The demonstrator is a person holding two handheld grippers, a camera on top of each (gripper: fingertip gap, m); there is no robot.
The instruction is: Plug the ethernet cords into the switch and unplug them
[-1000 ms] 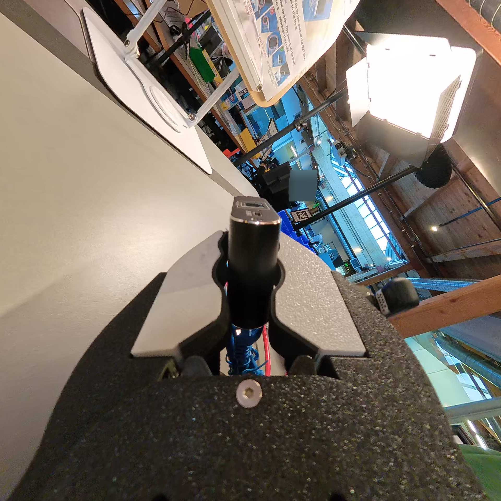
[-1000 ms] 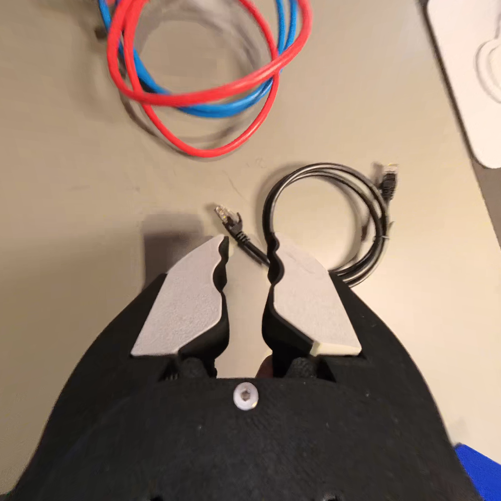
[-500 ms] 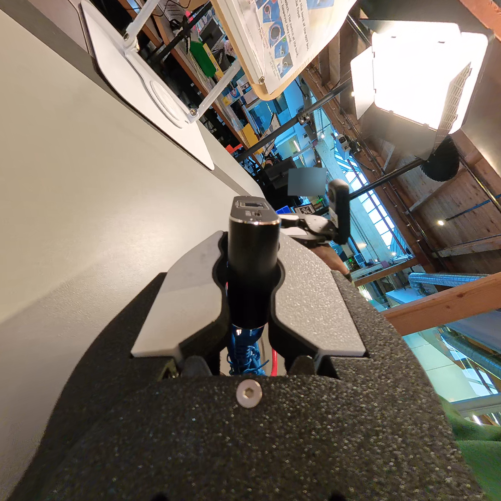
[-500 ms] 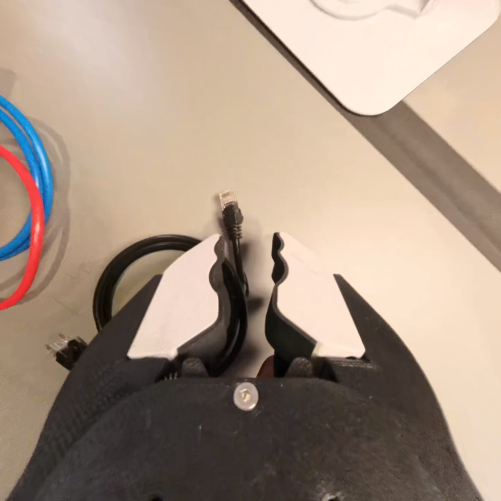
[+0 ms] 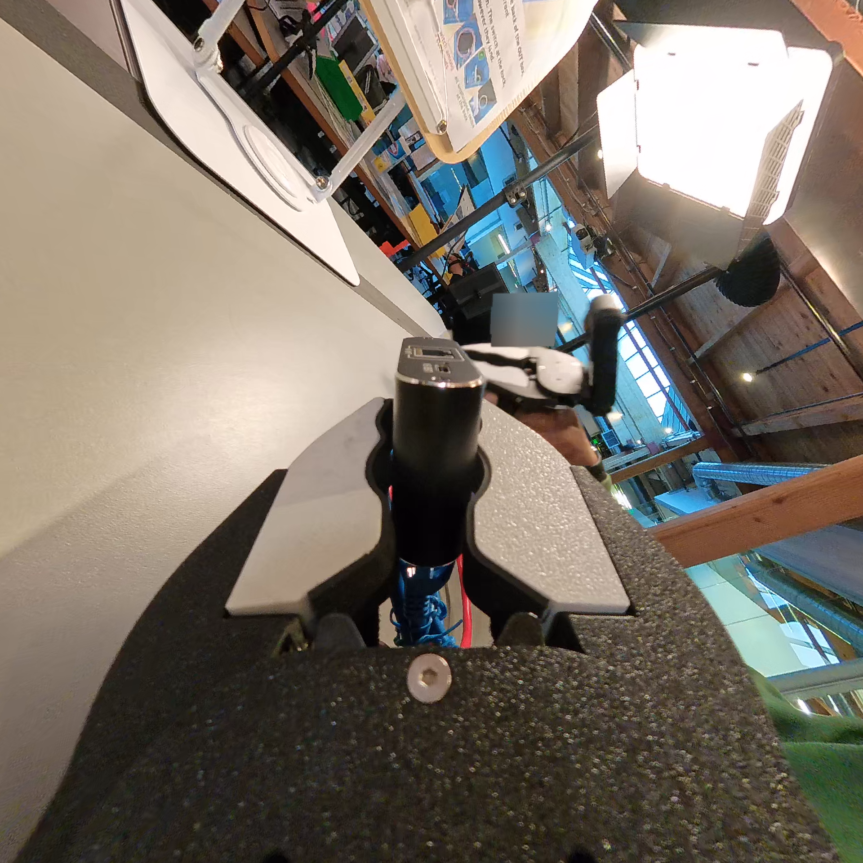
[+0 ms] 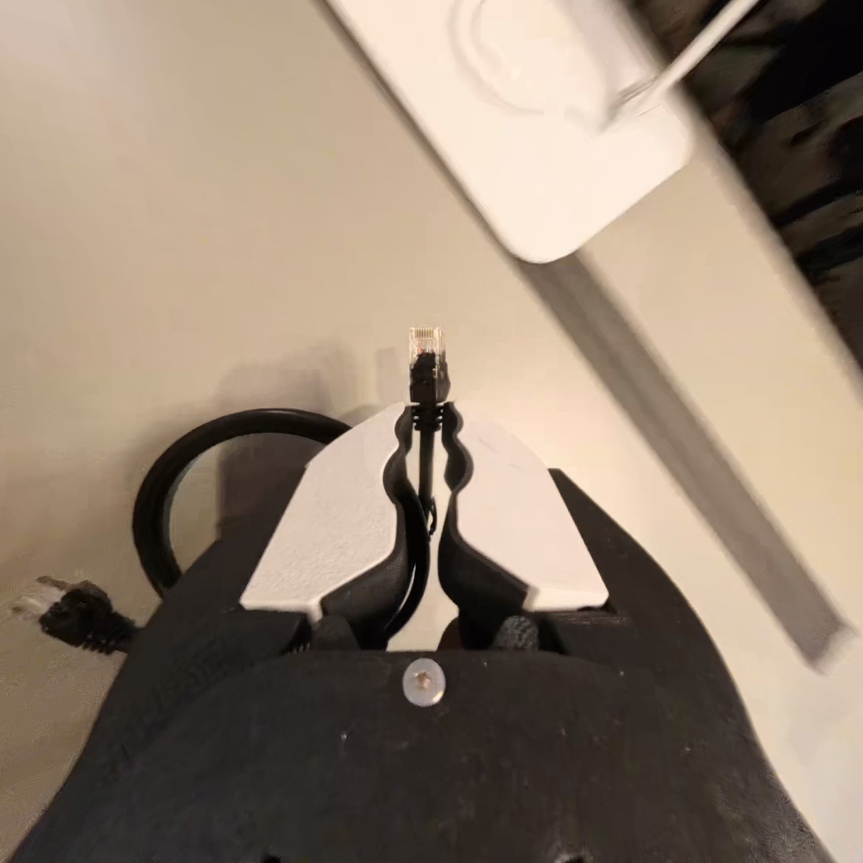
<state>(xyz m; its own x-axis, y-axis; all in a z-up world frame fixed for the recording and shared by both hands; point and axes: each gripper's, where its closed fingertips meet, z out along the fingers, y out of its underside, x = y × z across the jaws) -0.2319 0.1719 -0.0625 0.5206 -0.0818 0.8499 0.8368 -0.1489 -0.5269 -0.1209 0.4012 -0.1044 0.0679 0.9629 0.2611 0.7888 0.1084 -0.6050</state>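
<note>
My left gripper (image 5: 432,420) is shut on a black switch (image 5: 434,448) with a silver end cap, held off the table. Blue and red cords (image 5: 422,607) show behind it between the fingers. My right gripper (image 6: 427,411) is shut on a black ethernet cord (image 6: 426,457) just behind its clear plug (image 6: 426,343), which points forward above the table. The cord's coil (image 6: 159,485) and its other plug (image 6: 60,611) hang at the lower left. The right gripper also shows in the left wrist view (image 5: 467,357), just right of the switch's end.
A white stand base (image 6: 537,130) sits on the beige table (image 6: 187,187) ahead and to the right; it also shows in the left wrist view (image 5: 224,140). A dark strip (image 6: 700,443) runs along the table's edge. A bright lamp panel (image 5: 714,121) hangs beyond.
My right gripper closed on the black cord behind its plug and lifted it, swinging toward the switch. The left gripper kept its hold on the switch.
</note>
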